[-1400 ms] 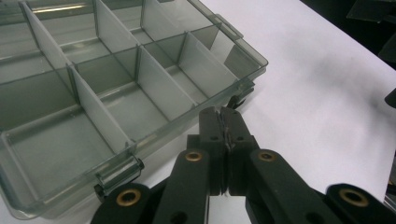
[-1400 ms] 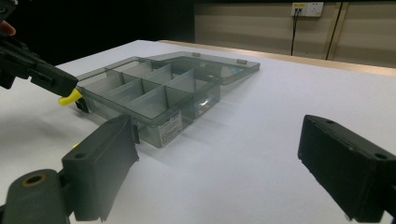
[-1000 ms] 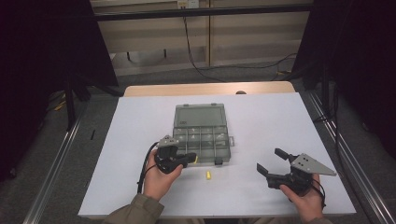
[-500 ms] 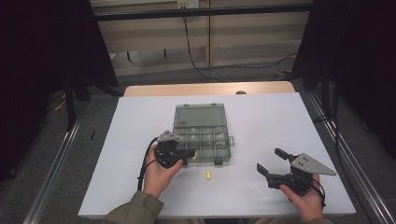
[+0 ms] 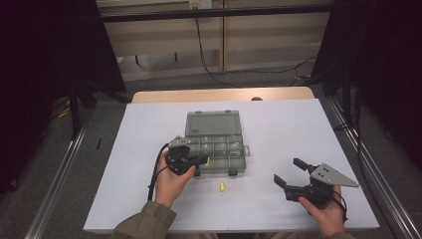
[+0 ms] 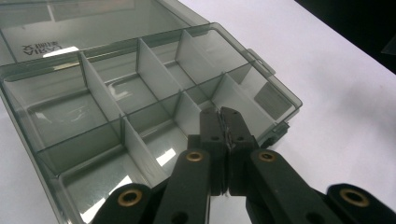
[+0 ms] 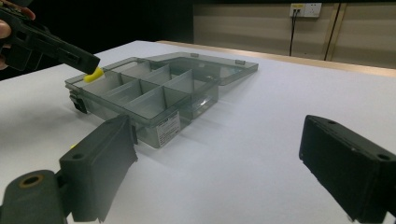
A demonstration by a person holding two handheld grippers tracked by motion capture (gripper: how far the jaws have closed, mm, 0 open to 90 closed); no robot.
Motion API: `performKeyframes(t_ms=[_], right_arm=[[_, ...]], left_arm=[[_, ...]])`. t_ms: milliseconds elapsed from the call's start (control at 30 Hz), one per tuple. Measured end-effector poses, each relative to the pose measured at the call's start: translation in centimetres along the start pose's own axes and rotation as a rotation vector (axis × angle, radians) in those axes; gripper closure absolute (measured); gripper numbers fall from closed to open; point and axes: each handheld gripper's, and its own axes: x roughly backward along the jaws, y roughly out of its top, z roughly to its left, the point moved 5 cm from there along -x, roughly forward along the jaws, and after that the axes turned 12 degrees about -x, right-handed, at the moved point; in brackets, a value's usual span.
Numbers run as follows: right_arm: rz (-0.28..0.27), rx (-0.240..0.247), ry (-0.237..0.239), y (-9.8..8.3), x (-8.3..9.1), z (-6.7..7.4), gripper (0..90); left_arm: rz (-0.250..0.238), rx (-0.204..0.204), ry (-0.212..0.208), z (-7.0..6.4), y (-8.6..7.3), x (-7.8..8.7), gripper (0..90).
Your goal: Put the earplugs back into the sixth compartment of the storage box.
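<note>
A clear grey compartment box [image 5: 219, 171] lies open mid-table, its lid [image 5: 214, 123] flat behind it. My left gripper [image 5: 205, 160] is shut on a small yellow piece [image 5: 208, 161] and hovers over the box's front left compartments. In the right gripper view that left gripper [image 7: 91, 68] pinches the yellow piece [image 7: 95, 74] just above the box [image 7: 154, 122]. From the left gripper view the closed jaws [image 6: 219, 114] point into the divided box [image 6: 98, 93]. A second yellow piece [image 5: 222, 186] lies on the table before the box. My right gripper [image 5: 287, 171] rests open and empty at the front right.
The white tabletop [image 5: 278, 124] extends around the box. A black cable [image 5: 158, 167] trails from the left gripper. Metal rails [image 5: 59, 169] flank the table, and dark stands and wall cables sit beyond its far edge.
The left gripper has shifted slightly away from me with the yellow piece, from the box's front edge to above its compartments. The right gripper has stayed put.
</note>
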Motion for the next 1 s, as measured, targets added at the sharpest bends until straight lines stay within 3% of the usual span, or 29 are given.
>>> performKeyframes(t_ms=[400, 633, 833, 1000], right_arm=[[0.002, -0.002, 0.002, -0.06, -0.05, 0.10, 9.7], [0.003, 0.000, 0.000, -0.08, -0.05, 0.10, 9.8], [0.004, -0.002, 0.000, -0.08, -0.02, 0.09, 9.8], [0.004, -0.002, -0.001, -0.07, 0.03, 0.06, 9.9]], left_arm=[[-0.001, -0.007, 0.039, 0.68, -0.12, -0.51, 88.1], [-0.013, -0.015, 0.056, 0.94, -0.14, -0.54, 81.6], [-0.028, -0.016, 0.050, 0.81, -0.01, -0.34, 76.9], [-0.036, -0.012, 0.012, 0.27, 0.10, 0.01, 70.9]])
